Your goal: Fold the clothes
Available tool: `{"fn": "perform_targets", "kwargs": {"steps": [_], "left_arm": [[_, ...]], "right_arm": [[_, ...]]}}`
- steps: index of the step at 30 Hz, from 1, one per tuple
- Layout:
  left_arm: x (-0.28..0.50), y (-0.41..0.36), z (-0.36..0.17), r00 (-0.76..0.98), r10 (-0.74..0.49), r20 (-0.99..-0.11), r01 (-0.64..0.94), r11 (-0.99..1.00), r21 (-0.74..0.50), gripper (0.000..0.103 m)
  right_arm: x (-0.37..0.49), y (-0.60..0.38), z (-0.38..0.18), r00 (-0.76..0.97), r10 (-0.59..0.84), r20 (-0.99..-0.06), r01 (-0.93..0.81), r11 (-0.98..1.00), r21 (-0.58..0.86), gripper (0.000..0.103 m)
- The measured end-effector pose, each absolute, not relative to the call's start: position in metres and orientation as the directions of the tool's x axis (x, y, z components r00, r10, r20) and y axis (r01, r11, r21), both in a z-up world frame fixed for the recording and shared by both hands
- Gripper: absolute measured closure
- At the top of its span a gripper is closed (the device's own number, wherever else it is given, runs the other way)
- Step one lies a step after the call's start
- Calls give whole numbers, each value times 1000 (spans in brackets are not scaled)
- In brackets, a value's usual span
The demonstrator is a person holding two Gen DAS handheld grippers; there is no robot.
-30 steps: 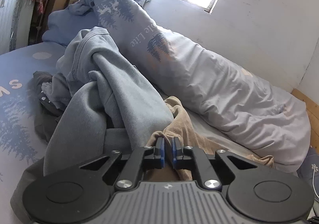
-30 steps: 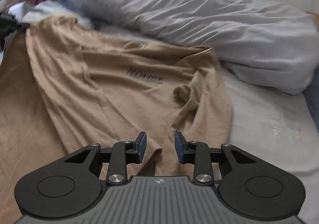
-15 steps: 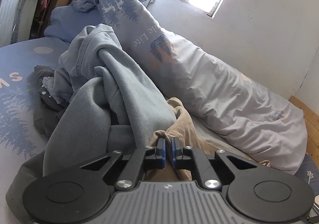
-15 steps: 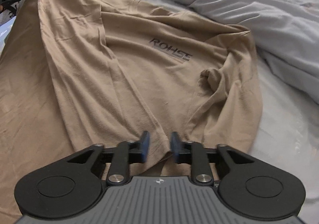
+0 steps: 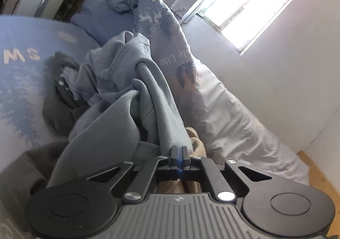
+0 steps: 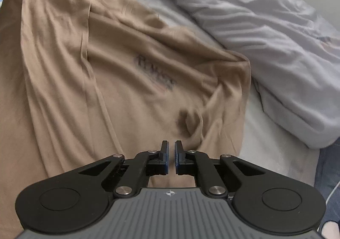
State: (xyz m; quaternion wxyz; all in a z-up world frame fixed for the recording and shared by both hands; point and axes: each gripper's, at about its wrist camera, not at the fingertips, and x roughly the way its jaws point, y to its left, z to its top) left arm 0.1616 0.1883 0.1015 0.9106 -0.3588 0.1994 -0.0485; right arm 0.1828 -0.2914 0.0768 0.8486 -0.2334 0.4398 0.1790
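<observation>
Right gripper jaws now nearly together on tan shirt; left gripper jaws together.

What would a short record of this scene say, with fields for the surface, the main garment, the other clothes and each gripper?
surface: bed sheet, rumpled duvet along its far side
main garment: tan T-shirt, spread out, wrinkled, dark print facing up
other clothes: grey-blue sweatshirt heaped over a dark garment
left gripper: shut, tan cloth bunched beside it, pinch not visible
right gripper: closed on the T-shirt's near edge
</observation>
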Motion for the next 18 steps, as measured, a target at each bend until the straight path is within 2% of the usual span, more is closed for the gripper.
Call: {"fn": "perform_targets", "kwargs": {"steps": [3,4,6,7,8,9,14,18], "left_arm": [[161,191,103,896,-305,-324,-3,724,-689,103],[160,190,104,892,-312,-327,4,730,-684,99],[155,191,106,893,-318,-319,12,725,-689,81],[153,191,106,892,-335,-302,29,711,-703,67],[152,189,106,890,-351,-290,48,705,-707,57],[153,186,106,886,-368,-283,72,711,-699,54],[159,172,98,875,-375,-305,99,757,-646,54],[164,175,86,864,-394,-312,93,736,-670,57]], "right_arm": [[197,-274,90,574,244,-781,-511,852,-109,93],[203,-266,95,580,305,-756,-512,858,-46,88],[215,-249,104,590,420,-690,-513,854,81,72],[222,-239,107,595,465,-656,-513,848,135,59],[231,-228,108,601,498,-625,-510,841,180,50],[240,-216,109,611,520,-597,-503,837,214,48],[291,-166,108,627,574,-526,-467,818,335,48],[331,-127,96,560,626,-543,-505,777,376,48]]}}
